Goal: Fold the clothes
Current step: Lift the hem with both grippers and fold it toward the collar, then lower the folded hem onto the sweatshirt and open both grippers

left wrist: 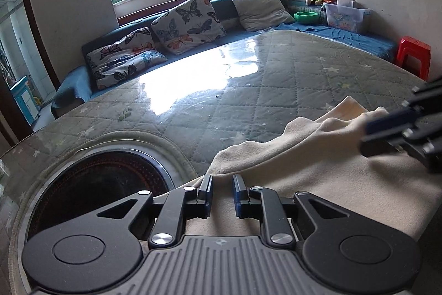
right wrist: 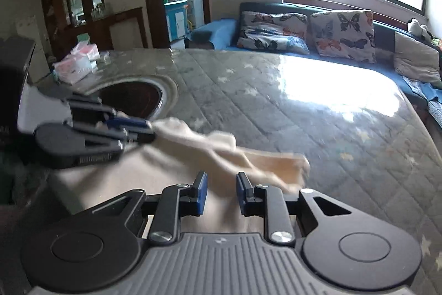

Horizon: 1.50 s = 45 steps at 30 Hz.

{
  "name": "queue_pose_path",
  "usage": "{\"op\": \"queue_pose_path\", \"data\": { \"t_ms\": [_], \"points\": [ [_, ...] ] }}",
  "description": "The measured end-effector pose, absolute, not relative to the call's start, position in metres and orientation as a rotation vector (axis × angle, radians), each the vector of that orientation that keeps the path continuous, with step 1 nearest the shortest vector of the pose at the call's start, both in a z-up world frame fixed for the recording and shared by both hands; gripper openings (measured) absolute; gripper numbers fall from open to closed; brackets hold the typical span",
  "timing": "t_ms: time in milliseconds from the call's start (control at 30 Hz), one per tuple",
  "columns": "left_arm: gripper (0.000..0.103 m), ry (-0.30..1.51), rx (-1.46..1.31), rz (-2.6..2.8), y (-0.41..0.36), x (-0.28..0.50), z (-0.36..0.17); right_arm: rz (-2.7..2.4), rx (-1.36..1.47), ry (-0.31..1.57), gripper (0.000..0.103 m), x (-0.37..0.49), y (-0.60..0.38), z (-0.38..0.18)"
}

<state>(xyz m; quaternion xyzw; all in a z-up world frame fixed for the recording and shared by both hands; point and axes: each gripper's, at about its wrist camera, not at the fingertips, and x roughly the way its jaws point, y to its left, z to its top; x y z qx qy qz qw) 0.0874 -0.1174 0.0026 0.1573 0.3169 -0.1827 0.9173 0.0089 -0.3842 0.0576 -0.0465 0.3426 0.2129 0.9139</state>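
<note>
A cream fleece garment lies bunched on the quilted table cover; it also shows in the right wrist view. My left gripper stands partly open over the garment's near left edge, with cloth below the gap. From the right wrist view the left gripper looks pressed against a fold of the cloth. My right gripper is open above the garment, nothing between its pads. In the left wrist view the right gripper reaches in from the right and rests against a raised fold.
A round dark burner is set into the table at the left, also seen in the right wrist view. Butterfly cushions line a blue sofa behind. A red stool stands far right. Pink packets lie at the table's far left.
</note>
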Motion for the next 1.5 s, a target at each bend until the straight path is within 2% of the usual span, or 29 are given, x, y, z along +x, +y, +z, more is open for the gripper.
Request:
{"op": "queue_pose_path", "data": {
  "t_ms": [100, 567, 633, 900, 967, 1033, 1167, 1233, 1400, 1500],
  "points": [
    [0.018, 0.650, 0.324, -0.370, -0.119, 0.088, 0.004, 0.401, -0.068, 0.716, 0.033, 0.005, -0.395, 0.051],
    [0.023, 0.600, 0.265, -0.358, -0.101, 0.049, 0.020, 0.370, 0.000, 0.697, 0.033, 0.006, -0.404, 0.060],
    [0.028, 0.598, 0.256, -0.363, -0.097, 0.040, 0.020, 0.396, -0.006, 0.694, 0.033, 0.010, -0.398, 0.062],
    [0.028, 0.621, 0.223, -0.347, -0.083, 0.017, 0.011, 0.450, -0.032, 0.732, 0.033, 0.035, -0.365, 0.051],
    [0.031, 0.625, 0.205, -0.335, -0.077, 0.017, 0.010, 0.434, -0.032, 0.731, 0.032, 0.042, -0.362, 0.048],
    [0.039, 0.622, 0.190, -0.316, -0.071, 0.017, 0.011, 0.426, -0.024, 0.727, 0.032, 0.042, -0.361, 0.050],
    [0.039, 0.616, 0.150, -0.286, -0.057, 0.014, 0.015, 0.450, -0.088, 0.691, 0.034, 0.024, -0.356, 0.062],
    [0.039, 0.605, 0.143, -0.276, -0.053, 0.011, 0.018, 0.471, -0.138, 0.675, 0.044, 0.010, -0.349, 0.068],
    [0.045, 0.591, 0.163, -0.274, -0.052, 0.000, 0.017, 0.536, -0.224, 0.637, 0.061, -0.029, -0.329, 0.074],
    [0.048, 0.587, 0.186, -0.270, -0.055, -0.005, 0.014, 0.544, -0.253, 0.627, 0.066, -0.042, -0.321, 0.071]
  ]
}}
